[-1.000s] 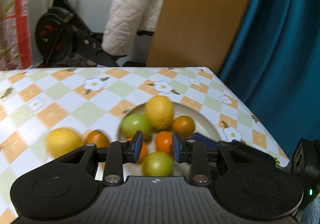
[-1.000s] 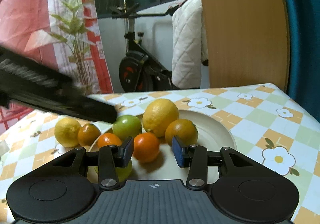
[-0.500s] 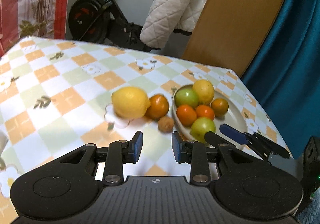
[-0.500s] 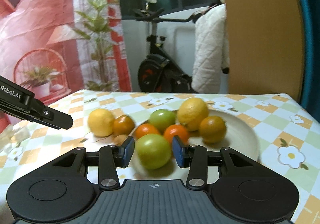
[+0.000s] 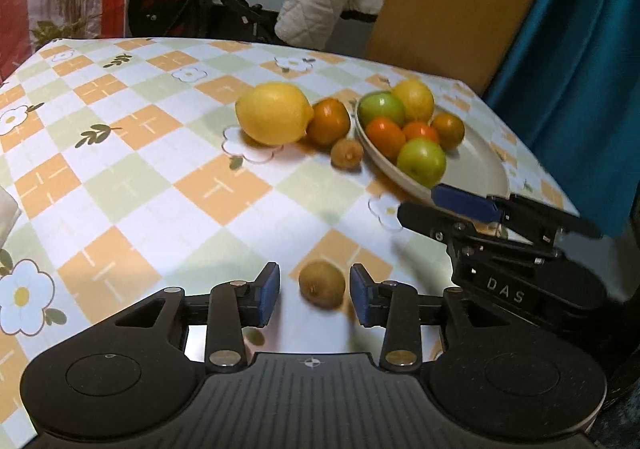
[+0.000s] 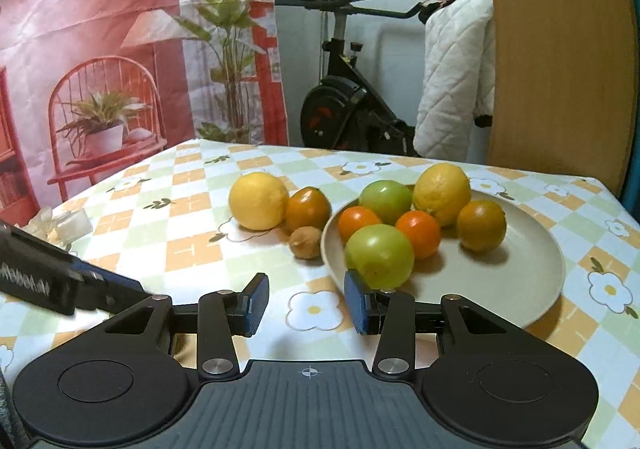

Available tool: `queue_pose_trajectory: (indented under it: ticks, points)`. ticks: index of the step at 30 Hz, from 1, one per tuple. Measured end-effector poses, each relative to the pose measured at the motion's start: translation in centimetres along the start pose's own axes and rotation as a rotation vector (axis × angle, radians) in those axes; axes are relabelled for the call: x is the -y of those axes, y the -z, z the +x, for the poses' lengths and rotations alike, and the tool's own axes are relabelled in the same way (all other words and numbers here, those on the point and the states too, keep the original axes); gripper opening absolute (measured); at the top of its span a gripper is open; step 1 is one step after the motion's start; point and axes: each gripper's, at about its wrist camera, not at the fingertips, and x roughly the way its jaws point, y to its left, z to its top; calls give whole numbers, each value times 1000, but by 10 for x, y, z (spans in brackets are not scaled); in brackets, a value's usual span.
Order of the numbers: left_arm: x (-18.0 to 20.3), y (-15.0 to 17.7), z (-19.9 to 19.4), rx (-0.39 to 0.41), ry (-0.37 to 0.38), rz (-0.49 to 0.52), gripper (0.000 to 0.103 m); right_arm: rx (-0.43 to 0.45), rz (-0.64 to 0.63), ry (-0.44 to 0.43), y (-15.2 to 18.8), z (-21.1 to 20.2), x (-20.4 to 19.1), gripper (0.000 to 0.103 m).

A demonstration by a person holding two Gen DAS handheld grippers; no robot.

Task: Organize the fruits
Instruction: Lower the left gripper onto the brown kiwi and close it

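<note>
A beige plate point(image 5: 472, 165) point(image 6: 520, 281) holds several fruits: green ones point(image 6: 379, 256), orange ones point(image 6: 418, 233) and a lemon point(image 6: 442, 193). Left of the plate on the checked cloth lie a lemon point(image 5: 274, 113) point(image 6: 258, 201), an orange-brown fruit point(image 5: 328, 122) point(image 6: 307, 210) and a small kiwi point(image 5: 346, 154) point(image 6: 305, 243). A second kiwi point(image 5: 322, 284) lies between the pads of my open left gripper point(image 5: 315, 293), untouched. My right gripper point(image 6: 306, 303) is open and empty, just in front of the plate; it also shows in the left wrist view point(image 5: 496, 225).
The table ends just right of the plate, by a teal curtain point(image 5: 580, 61) and a wooden panel point(image 6: 560, 49). An exercise bike point(image 6: 352, 105) with a white quilted cover stands behind. Clear wrapping point(image 6: 60, 223) lies at the left table edge.
My left gripper has pulled back and left from the plate and now straddles a kiwi on the cloth. My right gripper has backed away from the plate and its fruits.
</note>
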Motion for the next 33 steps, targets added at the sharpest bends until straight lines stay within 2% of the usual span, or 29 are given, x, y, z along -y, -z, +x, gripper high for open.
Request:
queue_pose_trajectory:
  ticks: [8, 10, 11, 19, 22, 28, 33]
  points:
    - [7, 8, 9, 20, 1, 64, 40, -30, -19, 13, 1, 1, -7, 38]
    - [6, 8, 9, 28, 6, 67, 30, -33, -18, 17, 1, 2, -6, 38]
    - [5, 8, 10, 32, 6, 66, 29, -35, -16, 19, 0, 3, -5, 38]
    - [-13, 1, 12, 74, -9, -17, 29, -54, -31, 20, -9, 18, -9, 38]
    - [-18, -2, 11, 91, -7, -40, 29, -53, -54, 21, -18, 27, -14, 34]
    - [-29, -11, 7, 142, 0, -85, 29, -72, -157, 41, -42, 52, -26, 33]
    - [-36, -13, 7, 164, 13, -109, 29, -118, -242, 56, -45, 75, -35, 33]
